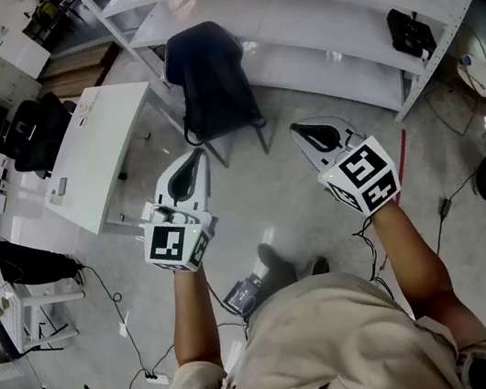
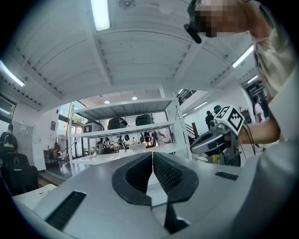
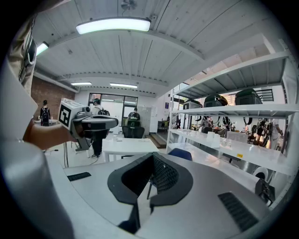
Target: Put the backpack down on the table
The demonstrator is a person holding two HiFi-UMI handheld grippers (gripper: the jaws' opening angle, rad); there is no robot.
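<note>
A dark backpack [image 1: 209, 78] rests on a chair between the white table [image 1: 109, 147] and the shelving, ahead of both grippers. My left gripper [image 1: 201, 153] is held out level at the left, its jaws shut with nothing between them [image 2: 152, 155]. My right gripper [image 1: 295, 127] is at the right, tilted a little down, also shut and empty [image 3: 152, 158]. Both stand short of the backpack and apart from it. In the right gripper view a blue rounded top [image 3: 180, 153] of the backpack or chair shows just past the jaws, with the table [image 3: 127, 146] to its left.
Long white shelving [image 1: 337, 42] runs behind the chair, with a black bag [image 1: 408, 31] on one shelf. Black office chairs [image 1: 37, 132] and desks stand at the left. Cables [image 1: 129, 339] and a small device [image 1: 240, 295] lie on the floor by my feet.
</note>
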